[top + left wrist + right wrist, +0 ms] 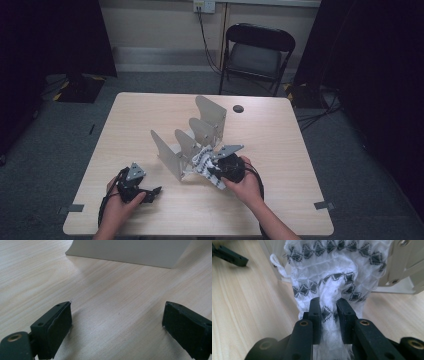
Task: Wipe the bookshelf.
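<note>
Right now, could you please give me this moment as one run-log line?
right hand-held gripper: shut on white patterned cloth | cloth: at metal divider rack | left hand-held gripper: open, empty, over table

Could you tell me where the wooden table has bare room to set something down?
The light wooden table is bare left of the grey metal divider rack, and on its far right beyond the small dark hole. The near middle is crowded: the right gripper holds white patterned cloth there.
</note>
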Tool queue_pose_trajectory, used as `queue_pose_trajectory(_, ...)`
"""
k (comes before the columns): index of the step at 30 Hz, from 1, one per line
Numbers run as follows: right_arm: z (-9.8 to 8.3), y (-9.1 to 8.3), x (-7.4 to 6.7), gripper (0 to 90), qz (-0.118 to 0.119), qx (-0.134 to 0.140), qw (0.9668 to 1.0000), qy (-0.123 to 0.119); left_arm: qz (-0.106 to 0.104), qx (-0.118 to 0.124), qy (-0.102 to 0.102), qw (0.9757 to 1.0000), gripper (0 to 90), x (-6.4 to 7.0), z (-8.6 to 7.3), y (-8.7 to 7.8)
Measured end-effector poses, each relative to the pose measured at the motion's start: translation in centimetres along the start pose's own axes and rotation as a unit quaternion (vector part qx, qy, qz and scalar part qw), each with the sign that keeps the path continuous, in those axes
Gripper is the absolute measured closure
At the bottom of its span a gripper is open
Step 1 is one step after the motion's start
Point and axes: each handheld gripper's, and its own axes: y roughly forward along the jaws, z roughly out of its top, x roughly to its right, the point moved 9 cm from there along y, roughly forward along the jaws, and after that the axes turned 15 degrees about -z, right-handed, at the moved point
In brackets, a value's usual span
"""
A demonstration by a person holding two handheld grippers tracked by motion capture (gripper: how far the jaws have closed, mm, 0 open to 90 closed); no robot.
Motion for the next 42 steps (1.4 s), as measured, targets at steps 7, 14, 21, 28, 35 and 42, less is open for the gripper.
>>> queue_pose_trajectory(7, -1.5, 0.9, -0.4, 76.7, 0.003, -0.015, 0.9999, 0.000, 0.000, 0.000, 0.000, 1.0000, 8.9, 0.0, 0.0, 0.0)
queue_pose_trajectory(14, -2.9, 0.9, -0.3, 76.7, 0.008, -0.020, 0.9997, 0.009, 0.000, 0.000, 0.000, 1.0000, 8.9, 0.0, 0.0, 0.0)
queue_pose_trajectory(21, -3.5, -0.2, 0.3, 76.6, 0.011, -0.017, 0.9996, 0.017, 0.000, 0.000, 0.000, 1.0000, 8.9, 0.0, 0.0, 0.0)
queue_pose_trajectory(28, -2.9, -1.7, 1.2, 76.6, 0.007, -0.005, 0.9996, 0.025, 0.000, 0.000, 0.000, 1.0000, 8.9, 0.0, 0.0, 0.0)
queue_pose_trajectory(35, 0.6, -4.4, 2.1, 76.8, -0.002, 0.033, 0.9993, 0.020, 0.000, 0.000, 0.000, 1.0000, 9.0, 0.0, 0.0, 0.0)
queue_pose_trajectory(42, 5.3, -6.9, 1.4, 76.9, 0.006, 0.093, 0.9954, 0.019, 0.000, 0.000, 0.000, 1.0000, 8.9, 0.0, 0.0, 0.0)
